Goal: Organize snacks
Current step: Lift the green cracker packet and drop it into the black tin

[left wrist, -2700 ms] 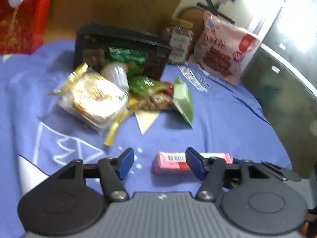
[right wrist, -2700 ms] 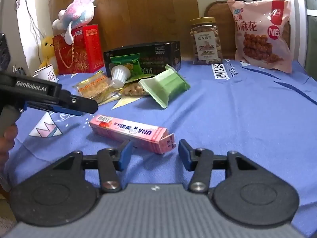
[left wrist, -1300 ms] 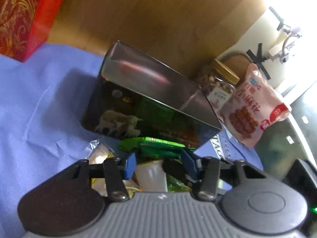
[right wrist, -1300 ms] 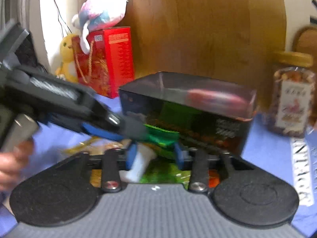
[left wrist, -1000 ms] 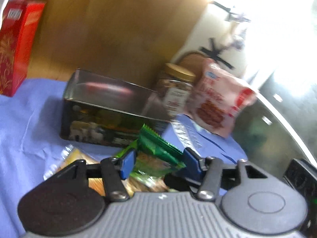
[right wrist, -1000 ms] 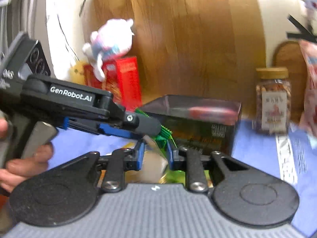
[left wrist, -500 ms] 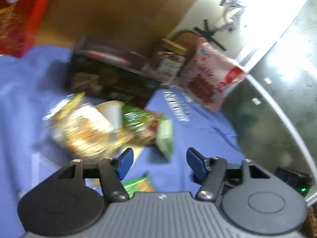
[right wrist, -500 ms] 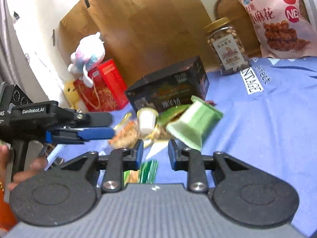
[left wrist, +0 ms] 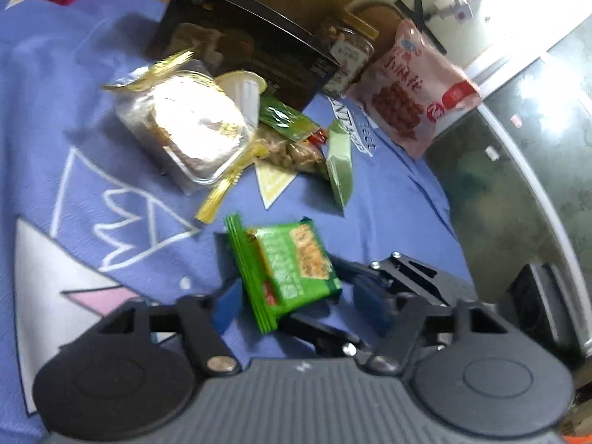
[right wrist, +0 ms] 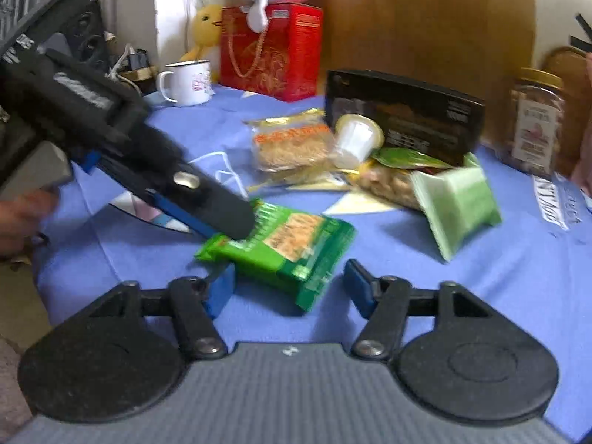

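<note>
The green snack packet (right wrist: pixel 281 244) lies on the blue cloth (right wrist: pixel 462 296) of the counter, near its front edge and apart from the pile of other snacks. The right hand-held gripper (right wrist: pixel 288 285) has just been opening its jaws; they stand wide, one on each side of the packet's near end, and the pads do not press on it. The left hand-held gripper (right wrist: pixel 229 222) reaches in from the left, its tip at the packet's far corner. Its jaws have just been closing, but in the left wrist view (left wrist: pixel 296 310) the picture is blurred, and I cannot tell whether they hold the packet (left wrist: pixel 285 266) or only stand around it.

Behind, the pile lies in front of a black box (right wrist: pixel 403 118): a clear pack of biscuits (right wrist: pixel 292 140), a small white cup (right wrist: pixel 357 137), a bag of nuts (right wrist: pixel 388 181) and a pale green pouch (right wrist: pixel 455 203). A jar (right wrist: pixel 536 125) stands further to the right.

I judge that the step in hand is setting this packet down in its own place. The next move probably calls for both grippers to come free and go to another snack in the pile.
</note>
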{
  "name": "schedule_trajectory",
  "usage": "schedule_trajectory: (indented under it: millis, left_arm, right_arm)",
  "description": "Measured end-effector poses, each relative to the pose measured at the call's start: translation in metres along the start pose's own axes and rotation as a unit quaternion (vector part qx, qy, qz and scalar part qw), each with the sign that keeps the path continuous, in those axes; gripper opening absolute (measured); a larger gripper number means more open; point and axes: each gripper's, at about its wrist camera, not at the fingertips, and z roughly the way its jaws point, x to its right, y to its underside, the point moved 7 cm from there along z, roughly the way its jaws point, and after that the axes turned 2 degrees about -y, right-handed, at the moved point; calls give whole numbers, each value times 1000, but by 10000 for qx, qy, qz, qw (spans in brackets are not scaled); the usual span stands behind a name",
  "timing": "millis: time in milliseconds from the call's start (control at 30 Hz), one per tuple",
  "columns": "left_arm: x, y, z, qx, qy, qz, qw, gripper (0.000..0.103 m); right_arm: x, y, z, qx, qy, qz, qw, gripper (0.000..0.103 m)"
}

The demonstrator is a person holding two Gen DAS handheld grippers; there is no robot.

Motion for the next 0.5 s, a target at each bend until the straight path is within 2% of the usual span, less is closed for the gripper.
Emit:
schedule_trajectory:
  millis: [67,167,233,333,433,500]
  left_arm:
    - [8,0,1,-35,-95,125,9999,53]
    - [22,-3,-3,-72,40,350,9994,53]
    - [30,-13,-8,-4,101,526,9986,53]
    - [42,-47,-17,305,40,727,9969,53]
    - [48,-95,-19,799,-76,901,9927,53]
    - [45,-133,-13,1094,-192,955,9892,59]
  right_arm:
    - [2,-1,3,63,77,59,9999,50]
    - [7,-10,-1,288,-3,422,9987,48]
    - [13,-24,-10,527,0,447,9976,48]
    - [26,-56,-10,856,221,134,9960,48]
    - [51,-97,7,1151,433,-31,9924,48]
    - [72,-123,26,1254,480,38,9909,48]
